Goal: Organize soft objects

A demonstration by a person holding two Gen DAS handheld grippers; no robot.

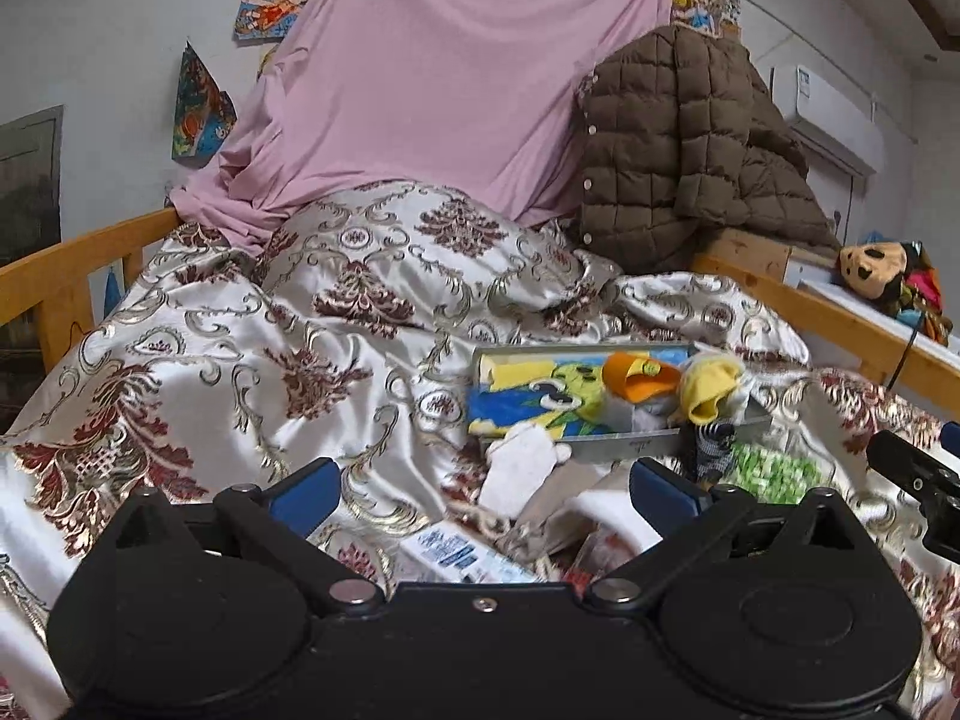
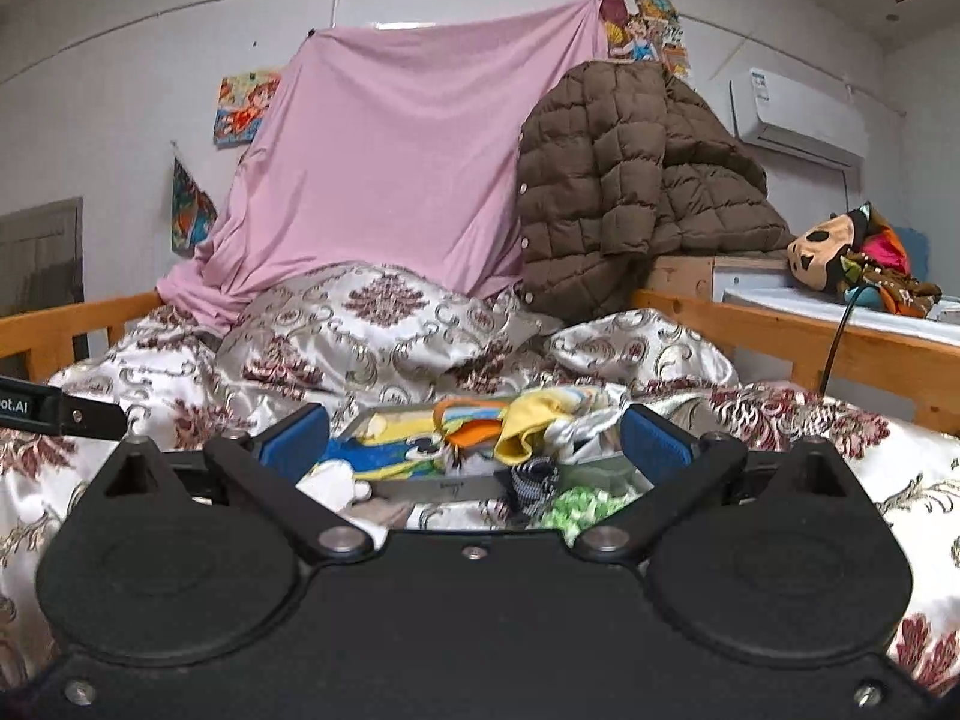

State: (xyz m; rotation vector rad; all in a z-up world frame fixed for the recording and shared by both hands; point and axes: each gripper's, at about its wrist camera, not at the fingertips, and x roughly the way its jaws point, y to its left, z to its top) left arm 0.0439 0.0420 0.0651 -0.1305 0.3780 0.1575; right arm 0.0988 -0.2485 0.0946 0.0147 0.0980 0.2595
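Note:
A shallow grey box [image 1: 624, 441] with a cartoon picture inside lies on the patterned bedspread [image 1: 240, 360]. In it are an orange sock [image 1: 636, 375] and a yellow sock [image 1: 711, 393]. A white sock [image 1: 519, 468], a dark checked sock [image 1: 714, 450] and a green-white sock [image 1: 774, 471] lie in front of it. My left gripper [image 1: 486, 489] is open and empty, just short of the white sock. My right gripper [image 2: 474, 441] is open and empty, facing the box [image 2: 444, 487], with the yellow sock [image 2: 528, 420] between its fingers' line of sight.
A pink sheet [image 1: 432, 72] and a brown quilted jacket [image 1: 690, 150] hang at the bed's head. Wooden rails [image 1: 66, 276] run along both sides. A plush toy [image 1: 882, 276] lies on a white shelf at right. Paper packets [image 1: 456, 555] lie under my left gripper.

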